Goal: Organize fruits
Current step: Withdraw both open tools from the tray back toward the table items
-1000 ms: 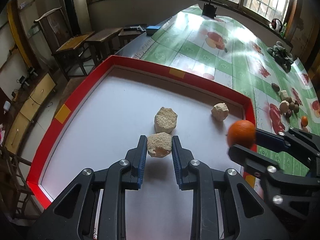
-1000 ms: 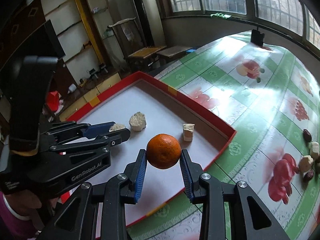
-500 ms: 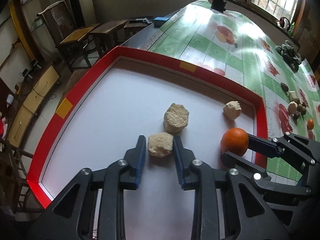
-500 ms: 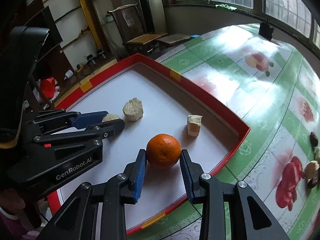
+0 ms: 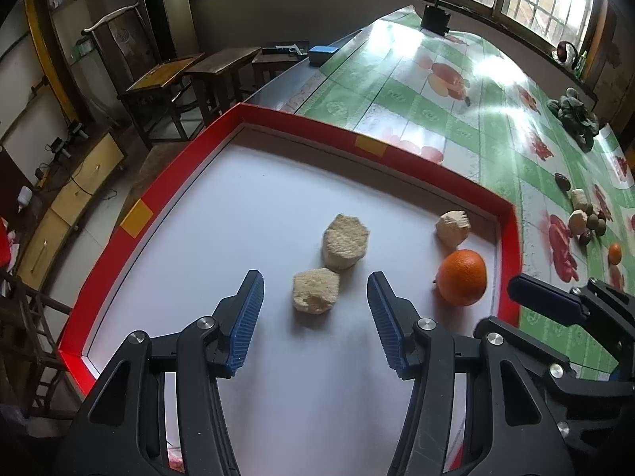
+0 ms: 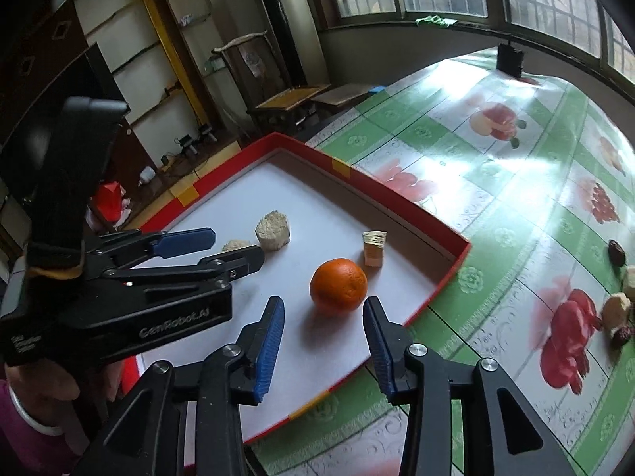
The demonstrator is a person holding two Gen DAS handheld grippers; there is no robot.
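A red-rimmed tray with a white floor lies on the table. In it rest three beige fruit chunks: one between my open left gripper fingers, one just beyond, one near the right rim. An orange rests on the tray floor at the right. In the right wrist view my right gripper is open, just behind the orange; the tray rim and the left gripper show there too.
The green patterned tablecloth carries more small fruits at the right, with a small orange and a dark pile farther back. Wooden chairs stand beyond the table's left edge.
Both grippers lowered their loads onto the tray floor and opened. The beige chunk and the orange now rest free in the tray.
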